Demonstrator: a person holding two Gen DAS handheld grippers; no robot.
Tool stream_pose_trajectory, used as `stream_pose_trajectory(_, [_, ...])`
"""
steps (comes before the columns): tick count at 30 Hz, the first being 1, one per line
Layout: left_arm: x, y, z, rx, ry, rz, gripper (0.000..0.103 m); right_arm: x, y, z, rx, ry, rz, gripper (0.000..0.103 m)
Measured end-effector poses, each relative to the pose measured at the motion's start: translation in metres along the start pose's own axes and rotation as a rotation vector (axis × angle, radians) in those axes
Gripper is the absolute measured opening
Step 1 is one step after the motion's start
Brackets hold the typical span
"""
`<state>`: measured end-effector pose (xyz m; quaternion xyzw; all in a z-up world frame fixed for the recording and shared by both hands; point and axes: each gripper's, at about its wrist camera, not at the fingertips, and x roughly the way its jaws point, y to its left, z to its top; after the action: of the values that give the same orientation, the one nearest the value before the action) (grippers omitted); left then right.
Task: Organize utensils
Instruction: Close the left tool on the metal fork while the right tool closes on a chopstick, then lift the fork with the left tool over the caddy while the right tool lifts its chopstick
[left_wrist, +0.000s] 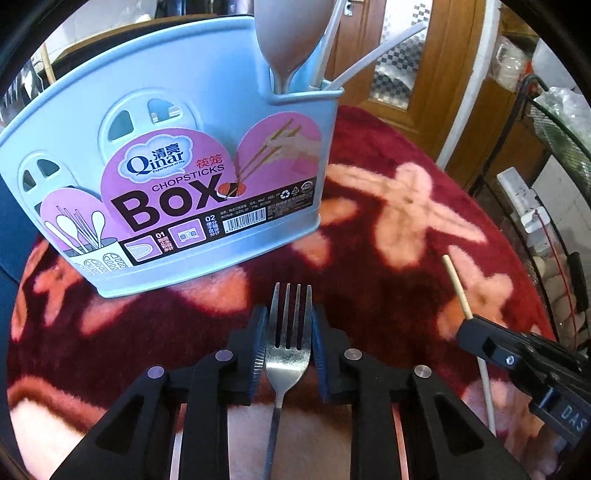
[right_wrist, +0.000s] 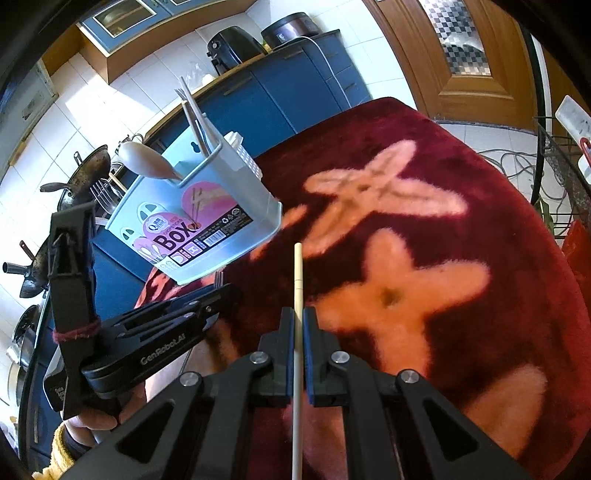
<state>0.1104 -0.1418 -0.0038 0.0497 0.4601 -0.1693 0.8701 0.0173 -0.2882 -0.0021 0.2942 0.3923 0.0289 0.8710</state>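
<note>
Grippers fill the lower part of both views, above a round table covered with a dark red cloth (left_wrist: 369, 206) patterned with pink flowers.

From the left wrist, the left gripper (left_wrist: 289, 341) has its two blue-padded fingers set narrowly around the head of a metal fork (left_wrist: 289, 354) — the pads sit right against its edges, grasping it. The tines point away from the camera, toward the box, and the handle runs back between the fingers out of the bottom of the view.

From the right wrist, the right gripper (right_wrist: 298, 345) is clenched on a thin pale chopstick (right_wrist: 297, 280), whose tip sticks out ahead of the fingers over the cloth while the rest runs back beneath the gripper. The left gripper (right_wrist: 221, 295) shows at the left edge of this view, held by a hand (right_wrist: 92, 417).

Just beyond the fork stands a light blue plastic box (left_wrist: 177, 155) with a purple label reading "CHOPSTICKS BOX". Its right-hand compartment holds a grey spoon (left_wrist: 291, 37), bowl upward, beside a few pale chopsticks (left_wrist: 369, 59). The right wrist view also shows fork tines (right_wrist: 101, 195) rising at the box's far end — which compartment cannot be told.
</note>
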Motion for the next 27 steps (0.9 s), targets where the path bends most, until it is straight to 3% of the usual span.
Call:
stream_pose_trajectory(11, [-0.052, 0.016, -0.015, -0.067, -0.14, -0.084, 0.022, -0.016, 0.021, -0.001, -0.057, -0.066, 0.026, 0.006])
stream_pose_trajectory(27, [-0.148, 0.037, -0.042, -0.096, -0.385, -0.139, 0.022, -0.055, 0.078, 0.003, -0.185, -0.23, 0.036, 0.006])
